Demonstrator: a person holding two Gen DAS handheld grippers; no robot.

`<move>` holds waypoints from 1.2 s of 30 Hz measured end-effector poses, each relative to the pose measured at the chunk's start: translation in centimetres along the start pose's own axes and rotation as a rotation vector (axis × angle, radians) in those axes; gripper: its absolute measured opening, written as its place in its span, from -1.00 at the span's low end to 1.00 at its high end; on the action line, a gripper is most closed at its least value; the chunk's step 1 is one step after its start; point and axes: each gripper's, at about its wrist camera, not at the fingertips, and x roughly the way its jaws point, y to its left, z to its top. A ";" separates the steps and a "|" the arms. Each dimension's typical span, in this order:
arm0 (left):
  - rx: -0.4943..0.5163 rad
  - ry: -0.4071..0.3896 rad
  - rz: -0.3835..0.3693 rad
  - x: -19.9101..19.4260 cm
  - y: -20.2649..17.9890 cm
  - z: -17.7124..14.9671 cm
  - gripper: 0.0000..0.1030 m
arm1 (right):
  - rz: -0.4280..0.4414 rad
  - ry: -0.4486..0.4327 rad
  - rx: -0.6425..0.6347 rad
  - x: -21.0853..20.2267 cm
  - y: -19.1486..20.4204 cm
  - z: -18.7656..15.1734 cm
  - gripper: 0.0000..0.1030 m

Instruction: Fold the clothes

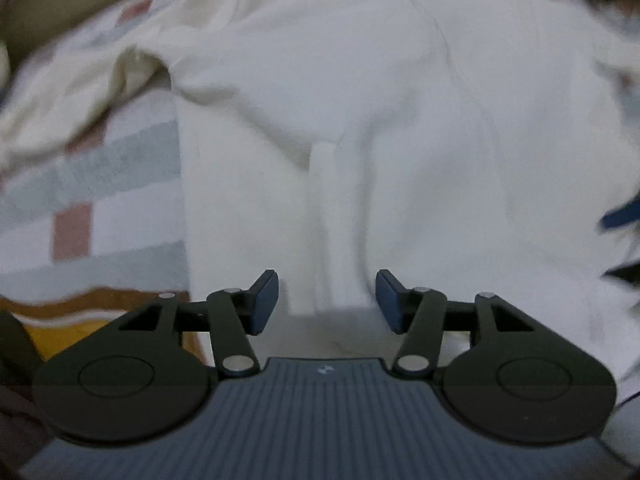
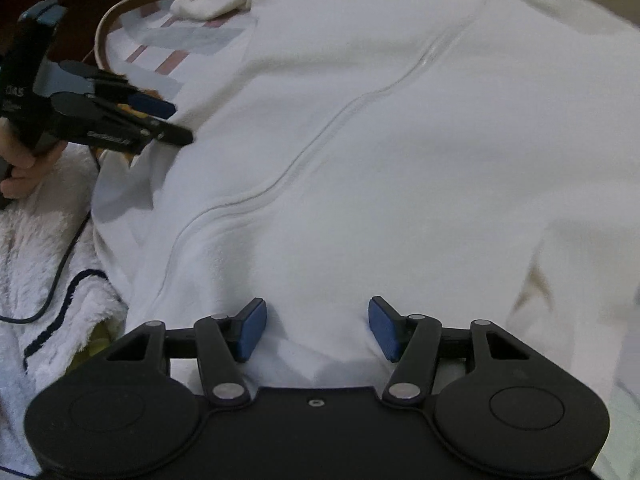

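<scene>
left claw [image 1: 327, 302]: open, pads apart over a raised fold of the white fleece jacket [image 1: 360, 120], not pinching | right claw [image 2: 317, 328]: open, jacket hem bunched between pads (contact unclear) | jacket: soft, zip seam [image 2: 320, 128] running diagonally, spread on checked bedsheet [image 1: 100, 184] | fluffy towel [image 2: 48, 240] at left

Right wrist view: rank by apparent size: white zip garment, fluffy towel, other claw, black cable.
1. white zip garment
2. fluffy towel
3. left claw, nearer the camera, so unsure
4. black cable
</scene>
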 end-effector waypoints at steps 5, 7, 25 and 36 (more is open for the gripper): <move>0.000 0.052 -0.071 -3.2 3.0 0.7 0.04 | 0.012 0.006 0.014 0.1 -0.9 -0.5 0.25; 0.063 0.065 -0.039 -5.0 3.5 0.6 0.11 | 0.008 -0.013 0.024 -0.4 -1.0 0.2 0.25; 0.596 0.328 -0.172 -1.8 -3.5 -2.9 0.43 | 0.097 -0.108 -0.247 1.3 5.8 5.3 0.25; 0.657 0.120 0.051 -2.5 -5.0 -4.8 -0.91 | 0.116 -0.129 -0.129 1.0 2.4 3.7 0.25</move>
